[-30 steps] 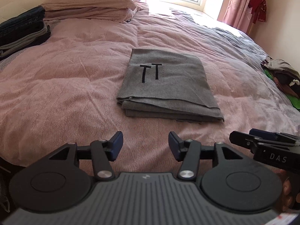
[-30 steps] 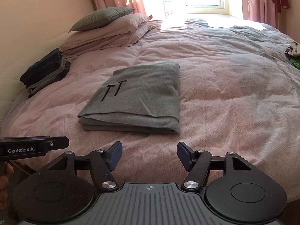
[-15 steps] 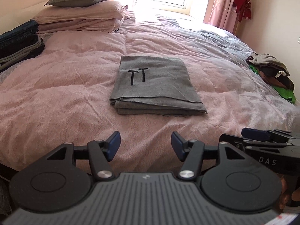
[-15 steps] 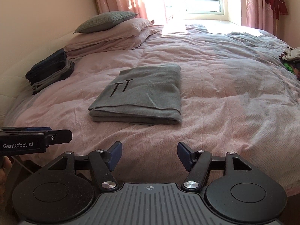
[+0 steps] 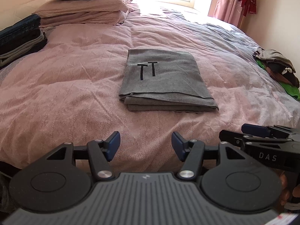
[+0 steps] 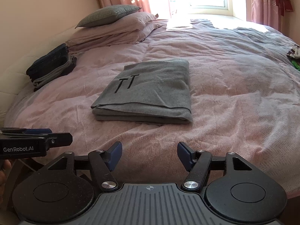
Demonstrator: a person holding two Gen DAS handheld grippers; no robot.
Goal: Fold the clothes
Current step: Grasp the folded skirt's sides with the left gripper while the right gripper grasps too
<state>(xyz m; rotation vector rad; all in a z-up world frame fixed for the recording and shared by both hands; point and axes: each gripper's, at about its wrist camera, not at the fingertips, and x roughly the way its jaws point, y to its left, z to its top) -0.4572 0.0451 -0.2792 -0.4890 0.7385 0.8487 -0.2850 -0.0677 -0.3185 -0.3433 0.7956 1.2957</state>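
Observation:
A grey garment with a black "TT" mark (image 5: 165, 80) (image 6: 148, 93) lies folded into a flat rectangle in the middle of the pink bedspread (image 5: 65, 86) (image 6: 234, 97). My left gripper (image 5: 145, 144) hovers open near the bed's front edge, short of the garment, nothing between its blue pads. Beside it on the right, my right gripper (image 6: 149, 154) is also open and holds nothing. Each gripper shows in the other's view: the right gripper (image 5: 262, 140) low at the right, the left gripper (image 6: 35, 140) low at the left.
A stack of folded dark and grey clothes (image 5: 20, 37) (image 6: 52, 65) sits at the bed's left side near the pillows (image 5: 84, 5) (image 6: 112, 26). A heap of unfolded clothes (image 5: 275, 69) lies at the right edge. Window and pink curtains stand behind.
Both grippers pulled back from the folded garment over the last second, then the left one tilted slightly closer. Both stayed open and the garment did not move.

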